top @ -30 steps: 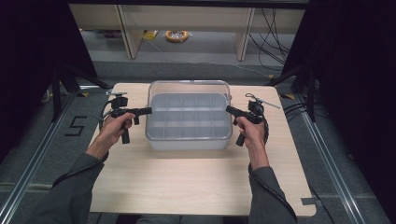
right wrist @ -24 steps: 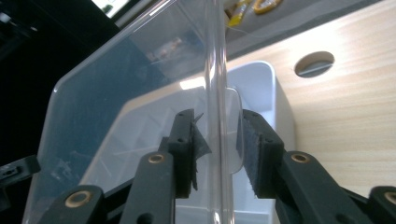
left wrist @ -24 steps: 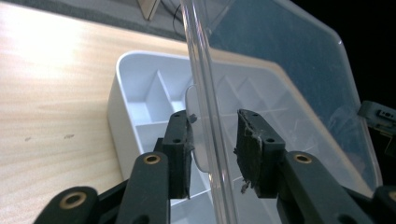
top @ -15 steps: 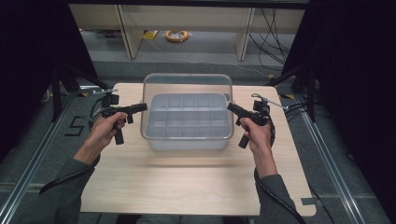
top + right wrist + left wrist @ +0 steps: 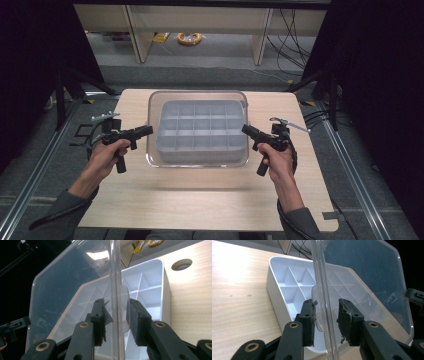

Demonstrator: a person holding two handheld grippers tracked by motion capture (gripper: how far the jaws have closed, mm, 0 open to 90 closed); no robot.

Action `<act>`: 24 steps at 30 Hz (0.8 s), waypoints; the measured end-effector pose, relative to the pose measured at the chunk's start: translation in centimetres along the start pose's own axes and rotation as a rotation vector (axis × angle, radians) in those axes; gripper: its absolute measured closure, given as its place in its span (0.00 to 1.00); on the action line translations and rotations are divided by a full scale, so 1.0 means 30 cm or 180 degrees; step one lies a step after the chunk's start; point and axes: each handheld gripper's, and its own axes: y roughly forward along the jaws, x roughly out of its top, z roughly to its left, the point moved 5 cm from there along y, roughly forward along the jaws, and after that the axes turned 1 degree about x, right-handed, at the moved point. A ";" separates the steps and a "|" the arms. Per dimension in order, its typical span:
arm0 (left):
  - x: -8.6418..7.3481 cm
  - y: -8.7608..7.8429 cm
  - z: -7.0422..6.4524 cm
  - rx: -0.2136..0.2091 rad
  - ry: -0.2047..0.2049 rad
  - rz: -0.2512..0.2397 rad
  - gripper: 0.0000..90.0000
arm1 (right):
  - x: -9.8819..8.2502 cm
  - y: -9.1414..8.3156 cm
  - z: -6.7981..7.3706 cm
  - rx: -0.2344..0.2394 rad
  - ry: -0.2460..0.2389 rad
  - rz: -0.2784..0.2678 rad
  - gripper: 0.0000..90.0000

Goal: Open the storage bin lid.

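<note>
Lid removal in hand: left tool (image 5: 148,130) and right tool (image 5: 246,129) apparently clamped the clear plastic lid (image 5: 198,96) above the white compartmented tray (image 5: 200,131); next, set it on the bench (image 5: 200,200).

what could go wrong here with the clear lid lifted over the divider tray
The left gripper and right gripper each pinch only a small tab at the clear lid's edge, so it might slip out or tilt. If one side sags, it could knock the white divider tray below.
</note>
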 end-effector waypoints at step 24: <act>-0.315 -0.095 -0.056 -0.0153 -0.0015 0.0257 0.72 | -0.235 -0.152 -0.014 -0.0122 -0.0089 0.0083 0.76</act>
